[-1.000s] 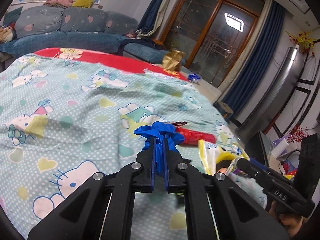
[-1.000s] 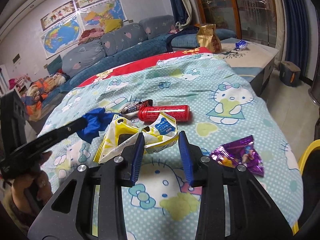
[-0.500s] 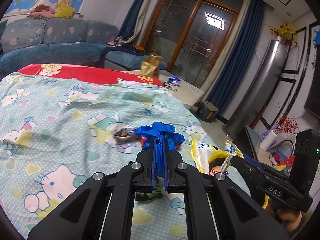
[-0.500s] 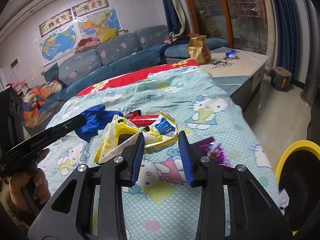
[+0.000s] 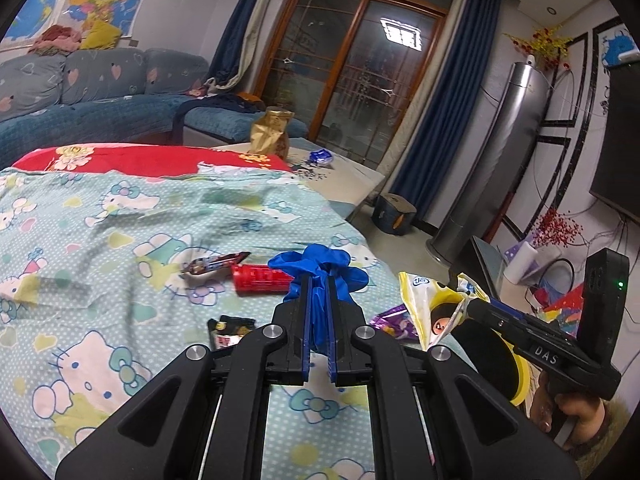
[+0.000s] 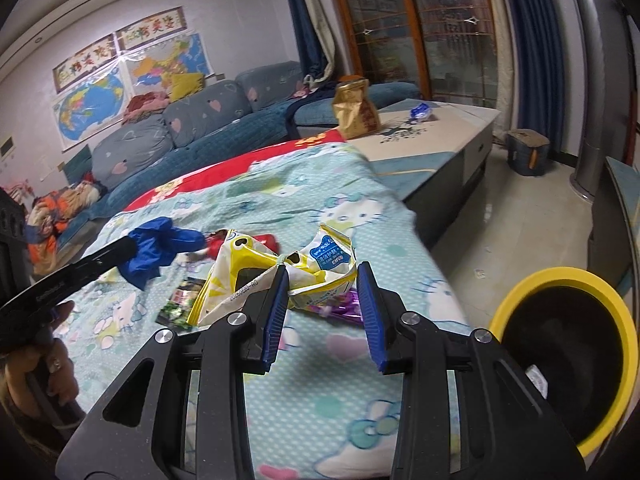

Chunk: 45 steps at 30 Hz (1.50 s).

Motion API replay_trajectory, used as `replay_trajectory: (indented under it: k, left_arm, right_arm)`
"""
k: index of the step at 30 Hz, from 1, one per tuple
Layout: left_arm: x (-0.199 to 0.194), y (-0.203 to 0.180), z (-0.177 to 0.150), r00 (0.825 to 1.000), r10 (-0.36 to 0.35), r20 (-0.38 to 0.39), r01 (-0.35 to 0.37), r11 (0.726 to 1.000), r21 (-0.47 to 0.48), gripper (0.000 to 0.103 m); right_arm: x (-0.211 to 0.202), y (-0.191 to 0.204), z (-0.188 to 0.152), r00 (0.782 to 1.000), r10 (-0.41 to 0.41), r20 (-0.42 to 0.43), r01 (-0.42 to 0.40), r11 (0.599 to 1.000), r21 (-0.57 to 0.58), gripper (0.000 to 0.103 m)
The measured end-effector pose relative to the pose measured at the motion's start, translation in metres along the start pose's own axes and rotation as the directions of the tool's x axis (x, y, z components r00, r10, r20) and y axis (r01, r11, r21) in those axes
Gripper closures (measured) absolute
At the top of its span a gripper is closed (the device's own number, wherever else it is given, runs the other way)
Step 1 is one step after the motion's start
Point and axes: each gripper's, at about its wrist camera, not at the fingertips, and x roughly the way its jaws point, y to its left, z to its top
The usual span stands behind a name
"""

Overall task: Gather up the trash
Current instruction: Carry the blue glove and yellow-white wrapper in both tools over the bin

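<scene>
Over the Hello Kitty bedspread point(image 5: 100, 240), the left gripper point(image 5: 319, 312) is clamped on a crumpled blue glove point(image 5: 320, 264) while the right gripper point(image 6: 324, 308), jaws spread wide, carries a yellow snack wrapper point(image 6: 280, 272) near the yellow-rimmed bin point(image 6: 560, 280).

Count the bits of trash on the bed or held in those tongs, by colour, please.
blue glove: 1
yellow wrapper: 1
red can: 1
purple wrapper: 1
brown wrapper: 1
black packet: 1
Total: 6
</scene>
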Motion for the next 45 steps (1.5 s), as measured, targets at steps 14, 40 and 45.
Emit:
replay_trajectory:
  k: [14,40,45]
  left_arm:
    - [0.003,-0.036,-0.008,0.998,-0.061,-0.014,0.062,0.996,0.066,0.097]
    - [0.016,-0.088,-0.026,0.986,-0.156,-0.063,0.164,0.974,0.157,0.097]
    - [0.019,-0.099,-0.030,0.982,-0.172,-0.076,0.183,0.967,0.178,0.097]
  right_arm:
    - [-0.029,-0.038,-0.004,0.996,-0.081,0.025,0.080,0.995,0.056,0.075]
    - [-0.062,-0.100,-0.012,0.974,-0.221,0.047,0.211,0.965,0.158,0.075]
    - [-0.067,-0.112,-0.014,0.967,-0.251,0.049,0.239,0.955,0.174,0.075]
